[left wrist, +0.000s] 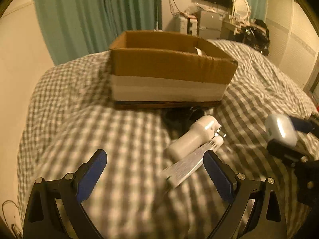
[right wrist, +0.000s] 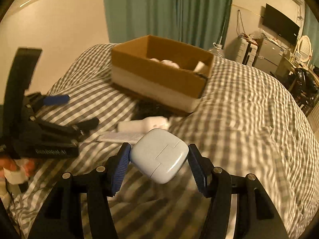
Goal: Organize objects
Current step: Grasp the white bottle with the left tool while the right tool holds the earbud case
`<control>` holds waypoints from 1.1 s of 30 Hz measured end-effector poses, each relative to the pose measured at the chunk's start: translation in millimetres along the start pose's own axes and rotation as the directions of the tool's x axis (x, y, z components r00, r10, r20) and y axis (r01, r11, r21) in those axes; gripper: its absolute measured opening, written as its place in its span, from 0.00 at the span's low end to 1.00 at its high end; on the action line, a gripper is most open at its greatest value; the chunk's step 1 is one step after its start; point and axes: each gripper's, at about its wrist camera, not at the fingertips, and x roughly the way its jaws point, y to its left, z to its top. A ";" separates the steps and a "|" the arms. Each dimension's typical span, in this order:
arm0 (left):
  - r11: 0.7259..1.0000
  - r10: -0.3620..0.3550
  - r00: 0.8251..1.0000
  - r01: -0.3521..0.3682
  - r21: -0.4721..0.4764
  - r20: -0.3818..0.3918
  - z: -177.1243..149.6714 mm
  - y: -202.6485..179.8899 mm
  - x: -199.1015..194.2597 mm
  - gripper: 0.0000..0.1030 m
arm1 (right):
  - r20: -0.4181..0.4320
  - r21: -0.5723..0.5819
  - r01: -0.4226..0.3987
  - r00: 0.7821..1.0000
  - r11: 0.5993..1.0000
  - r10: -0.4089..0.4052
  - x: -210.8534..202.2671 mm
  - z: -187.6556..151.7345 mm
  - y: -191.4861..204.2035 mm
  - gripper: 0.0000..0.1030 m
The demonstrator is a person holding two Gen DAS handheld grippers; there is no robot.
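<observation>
Some white things already lie in the cardboard box, which sits toward the far edge of the bed, so I judge the sorting partly done. My right tool is clamped on the pale blue case, rounded and glossy, lifted clear of the bed. My left tool stands wide open over the white bottle and flat comb, both left to box.

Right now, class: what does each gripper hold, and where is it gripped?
Right gripper: rounded pale-blue plastic case, pinched across opposite sides. Left gripper: open, empty.
</observation>
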 end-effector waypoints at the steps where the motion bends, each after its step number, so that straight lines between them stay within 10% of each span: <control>1: 1.000 0.007 1.000 -0.007 0.013 -0.013 3.6 -6.3 9.3 0.97 | 0.001 0.007 0.000 1.000 1.000 0.000 0.7 2.5 -5.3 0.57; 18: 0.993 -0.044 0.989 0.059 0.102 -0.142 21.5 -41.9 95.0 0.95 | 0.001 0.062 -0.084 0.996 0.994 0.084 17.2 17.0 -38.9 0.57; 20: 0.986 -0.113 0.981 0.130 0.102 -0.157 21.0 -43.9 96.2 0.67 | -0.003 0.066 -0.086 0.996 0.994 0.086 18.2 16.5 -39.1 0.57; 33: 0.982 -0.167 0.973 0.180 0.066 -0.159 3.9 -34.4 66.6 0.32 | -0.014 0.073 -0.018 1.000 0.997 0.019 19.5 10.2 -40.9 0.57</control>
